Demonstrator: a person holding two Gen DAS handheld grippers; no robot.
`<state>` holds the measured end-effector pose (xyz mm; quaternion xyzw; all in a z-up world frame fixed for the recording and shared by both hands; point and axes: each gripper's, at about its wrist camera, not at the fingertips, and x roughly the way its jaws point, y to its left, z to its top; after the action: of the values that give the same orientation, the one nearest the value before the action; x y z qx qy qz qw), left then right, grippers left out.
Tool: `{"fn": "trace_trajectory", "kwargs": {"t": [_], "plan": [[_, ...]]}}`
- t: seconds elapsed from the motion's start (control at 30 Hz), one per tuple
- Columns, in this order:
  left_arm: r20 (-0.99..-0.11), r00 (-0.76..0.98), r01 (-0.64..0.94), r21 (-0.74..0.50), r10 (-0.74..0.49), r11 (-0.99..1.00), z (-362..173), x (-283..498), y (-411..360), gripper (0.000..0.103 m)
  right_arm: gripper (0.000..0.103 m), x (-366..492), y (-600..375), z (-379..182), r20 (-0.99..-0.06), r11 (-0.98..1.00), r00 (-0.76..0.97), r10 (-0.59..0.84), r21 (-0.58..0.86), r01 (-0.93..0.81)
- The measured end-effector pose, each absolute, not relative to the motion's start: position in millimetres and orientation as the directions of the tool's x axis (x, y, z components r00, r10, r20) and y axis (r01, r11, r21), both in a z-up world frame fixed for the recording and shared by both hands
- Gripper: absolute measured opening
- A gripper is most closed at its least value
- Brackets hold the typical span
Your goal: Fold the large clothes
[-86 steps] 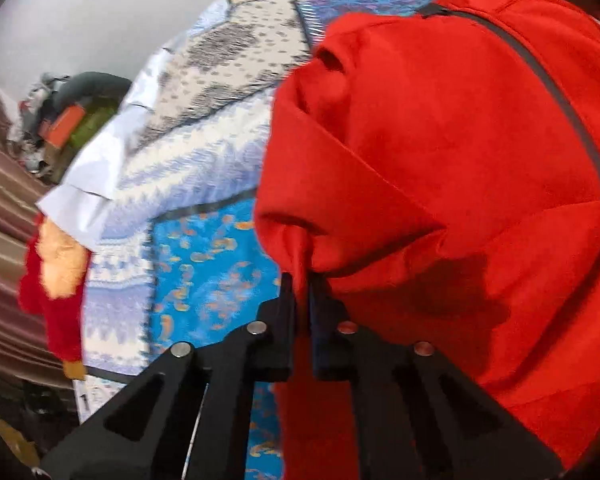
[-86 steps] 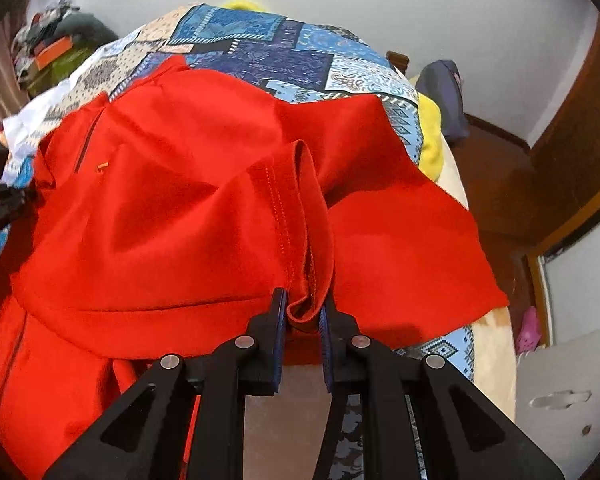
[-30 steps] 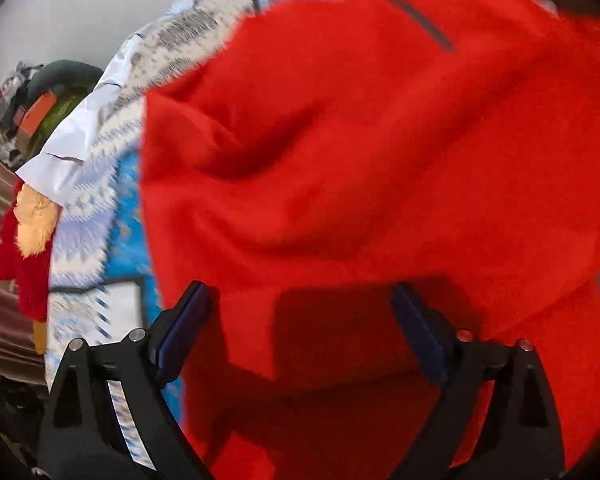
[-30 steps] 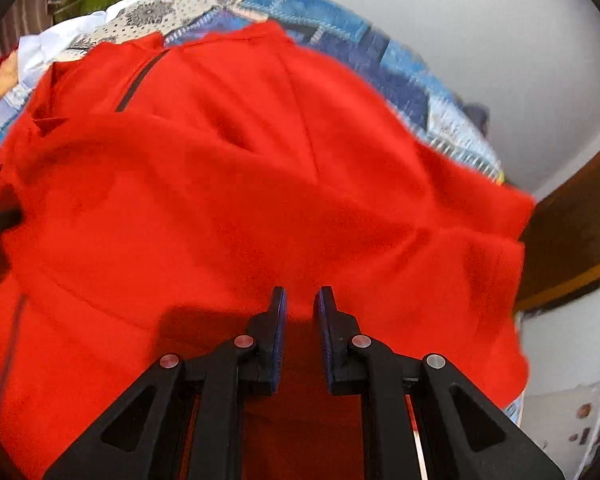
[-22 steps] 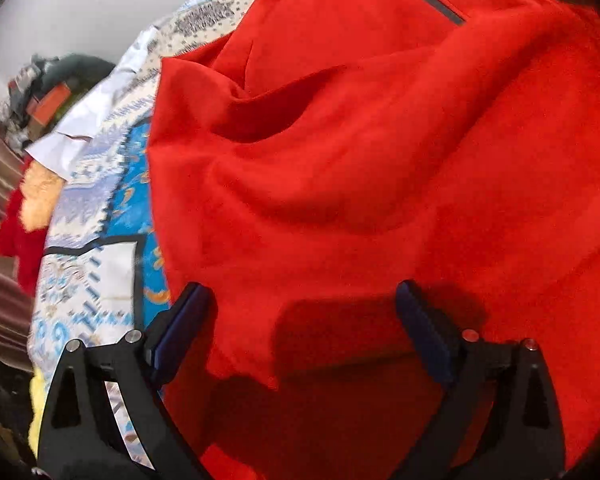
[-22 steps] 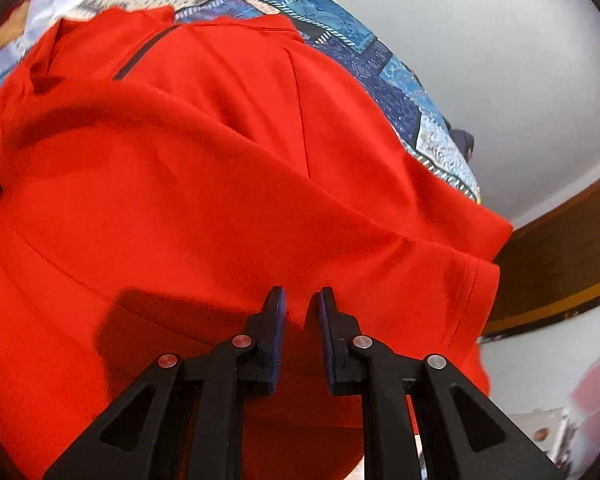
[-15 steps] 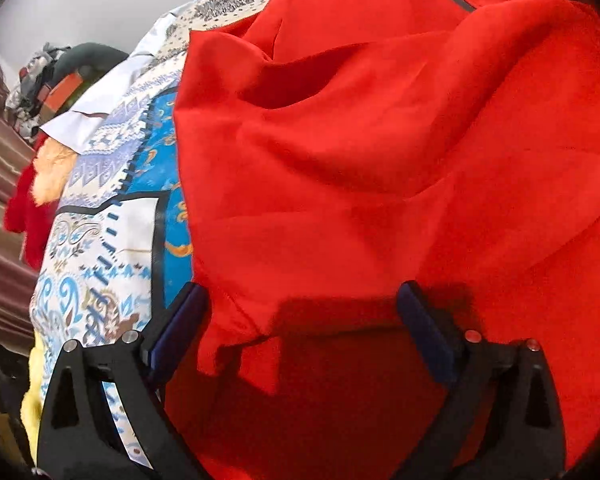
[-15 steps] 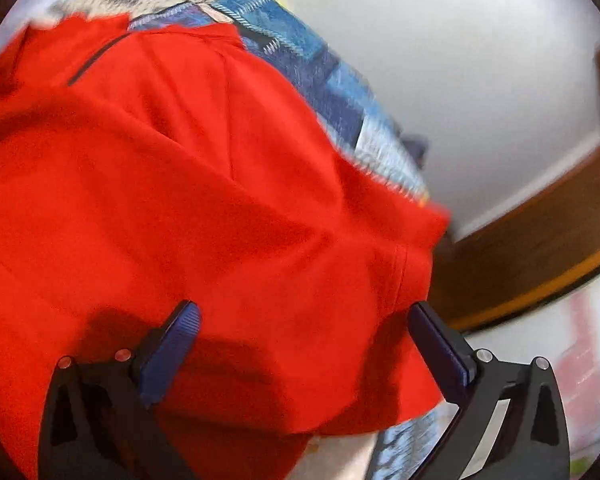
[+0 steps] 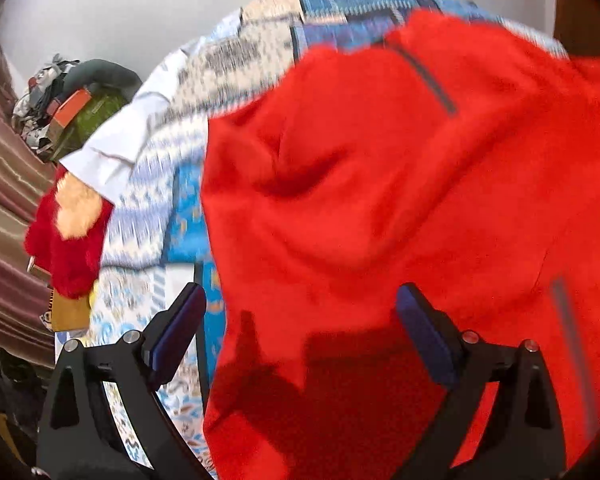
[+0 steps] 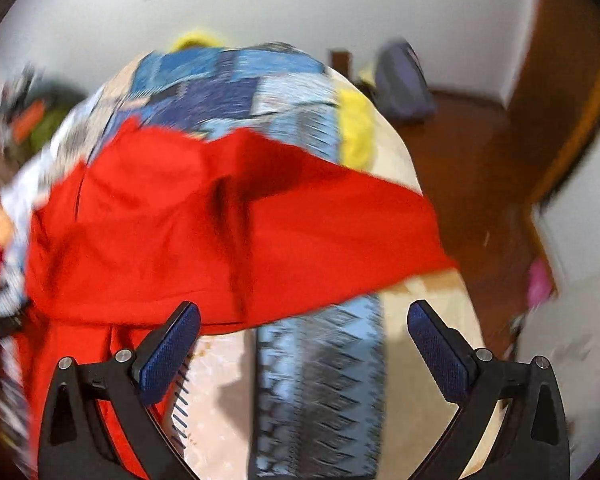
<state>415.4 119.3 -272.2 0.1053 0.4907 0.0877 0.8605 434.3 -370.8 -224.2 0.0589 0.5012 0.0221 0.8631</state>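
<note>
A large red garment (image 9: 400, 200) with a grey zip lies rumpled and partly folded on a bed with a blue patchwork cover (image 9: 188, 216). My left gripper (image 9: 300, 320) is open and empty, just above the garment's near left edge. In the right wrist view the garment (image 10: 220, 232) spreads across the bed, one corner hanging toward the right edge. My right gripper (image 10: 304, 332) is open and empty, over the patchwork cover (image 10: 320, 380) just short of the garment's near hem.
A white cloth (image 9: 112, 148) and a red and cream plush item (image 9: 72, 232) lie at the bed's left side. A pile of bags (image 9: 72, 104) sits by the wall. A yellow cloth (image 10: 356, 132) lies at the bed's right edge, beside a wooden floor (image 10: 480, 168).
Both grippers let go of the red garment: the left opened first, the right in the last half second. The garment has dropped onto the bed and the right gripper has pulled back.
</note>
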Motion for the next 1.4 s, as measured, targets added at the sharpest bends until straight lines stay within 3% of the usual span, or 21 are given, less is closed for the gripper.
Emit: {"fn": "trace_trajectory", "kwargs": {"t": [0.1, 0.3, 0.5, 0.6, 0.67, 0.8, 0.93, 1.03, 1.4], "plan": [[-0.84, 0.509, -0.063, 0.182, 0.188, 0.981, -258.2, 441.3, 106.6, 0.097, 0.103, 452.3, -410.7, -237.5, -0.878, 0.969, 0.462, 0.123, 0.207, 0.136], [-0.867, 0.498, -0.045, 0.004, 0.026, 0.999, -259.8, 483.9, 63.6, 0.097, 0.103, 484.5, -465.3, -275.6, -0.907, 0.928, 0.404, 0.117, 0.245, 0.282], [-0.887, 0.462, 0.025, 0.028, 0.013, 0.999, -286.7, 524.4, 0.0, 0.098, 0.096, 517.2, -485.2, -322.3, -0.904, 0.859, 0.357, 0.234, 0.364, 0.36], [-0.862, 0.507, -0.003, 0.017, 0.016, 1.0, -282.0, 533.6, -6.5, 0.101, 0.095, 527.9, -486.1, -328.0, -0.9, 0.849, 0.389, 0.198, 0.356, 0.391], [-0.867, 0.498, -0.02, -0.016, -0.004, 1.0, -282.3, 544.8, -5.4, 0.101, 0.088, 537.0, -486.8, -330.2, -0.898, 0.85, 0.401, 0.18, 0.347, 0.396], [-0.873, 0.487, -0.057, -0.07, -0.034, 0.996, -280.3, 563.3, -2.1, 0.103, 0.048, 550.9, -493.7, -341.4, -0.886, 0.817, 0.4, 0.233, 0.401, 0.414], [-0.852, 0.523, -0.068, -0.051, -0.008, 0.996, -261.7, 558.4, -1.7, 0.103, 0.018, 555.5, -493.1, -335.6, -0.881, 0.813, 0.42, 0.219, 0.402, 0.42], [-0.837, 0.547, -0.039, -0.016, 0.008, 0.999, -244.2, 545.3, -2.8, 0.103, 0.009, 553.0, -487.0, -312.3, -0.858, 0.834, 0.465, 0.219, 0.412, 0.367], [-0.751, 0.656, 0.015, 0.11, 0.073, 0.994, -168.1, 474.8, 6.2, 0.103, 0.007, 524.7, -398.5, -143.4, -0.684, 0.898, 0.664, 0.303, 0.438, 0.042]]}}
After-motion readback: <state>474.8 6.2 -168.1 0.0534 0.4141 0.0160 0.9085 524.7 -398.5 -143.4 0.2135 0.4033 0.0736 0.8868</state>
